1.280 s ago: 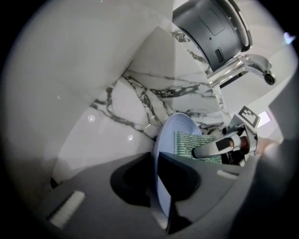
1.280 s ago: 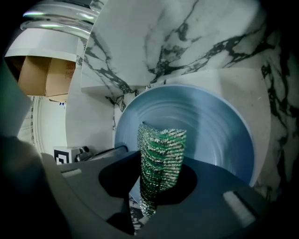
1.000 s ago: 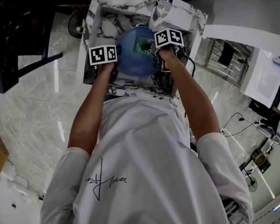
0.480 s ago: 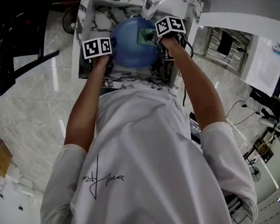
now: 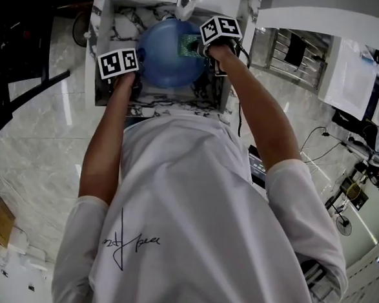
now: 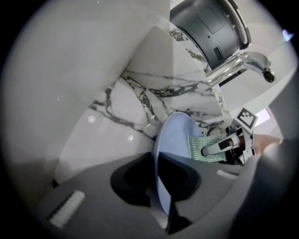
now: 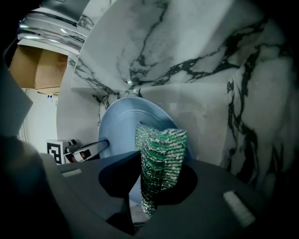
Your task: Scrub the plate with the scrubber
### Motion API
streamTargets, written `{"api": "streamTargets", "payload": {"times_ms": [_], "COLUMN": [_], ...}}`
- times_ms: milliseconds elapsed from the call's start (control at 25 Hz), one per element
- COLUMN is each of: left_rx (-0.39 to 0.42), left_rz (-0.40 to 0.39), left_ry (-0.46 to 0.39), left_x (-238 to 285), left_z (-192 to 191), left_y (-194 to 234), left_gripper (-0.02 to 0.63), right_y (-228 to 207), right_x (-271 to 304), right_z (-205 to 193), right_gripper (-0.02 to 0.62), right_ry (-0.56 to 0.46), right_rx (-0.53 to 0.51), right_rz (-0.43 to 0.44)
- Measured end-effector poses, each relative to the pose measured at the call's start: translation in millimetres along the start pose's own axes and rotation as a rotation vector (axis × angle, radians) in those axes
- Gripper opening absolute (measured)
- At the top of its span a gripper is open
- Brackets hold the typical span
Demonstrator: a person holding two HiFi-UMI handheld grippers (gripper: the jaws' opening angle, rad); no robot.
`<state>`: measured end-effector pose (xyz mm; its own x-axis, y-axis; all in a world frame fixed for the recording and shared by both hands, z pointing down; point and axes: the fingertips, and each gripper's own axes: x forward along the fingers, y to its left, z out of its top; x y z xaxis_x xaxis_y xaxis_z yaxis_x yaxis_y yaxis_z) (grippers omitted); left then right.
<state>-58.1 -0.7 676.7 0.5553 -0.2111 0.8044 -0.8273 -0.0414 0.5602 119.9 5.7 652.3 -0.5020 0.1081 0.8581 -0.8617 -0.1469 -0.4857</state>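
The left gripper (image 6: pixel 157 179) is clamped on the rim of the blue plate (image 6: pixel 180 133). The plate stands on edge low in the middle of the left gripper view, its rim running down between the two jaws. The right gripper (image 7: pixel 156 186) pinches a green-and-silver mesh scrubber (image 7: pixel 161 151) at the lower centre of its own view, and the scrubber's upper part lies against the plate's face. Around both is a white marble sink (image 7: pixel 196 46) with dark veins. A chrome faucet (image 6: pixel 240 63) shows at the upper right of the left gripper view. In the head view the plate sits at top centre, between the two grippers.
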Motion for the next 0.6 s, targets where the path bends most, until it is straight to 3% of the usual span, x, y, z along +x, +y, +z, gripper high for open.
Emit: {"api": "streamTargets", "payload": {"times_ms": [600], "left_rx": [0.013], "left_rz": [0.004], "left_ry": [0.004], "left_x": [-0.8], "left_z": [0.9], "left_y": [-0.1], "left_gripper": [0.084], "right_y": [-14.7], "right_x": [-12.8], "right_z": [-3.6], "right_gripper": [0.072], "right_ry": [0.048], "right_rx": [-0.008], "right_rz": [-0.151]}}
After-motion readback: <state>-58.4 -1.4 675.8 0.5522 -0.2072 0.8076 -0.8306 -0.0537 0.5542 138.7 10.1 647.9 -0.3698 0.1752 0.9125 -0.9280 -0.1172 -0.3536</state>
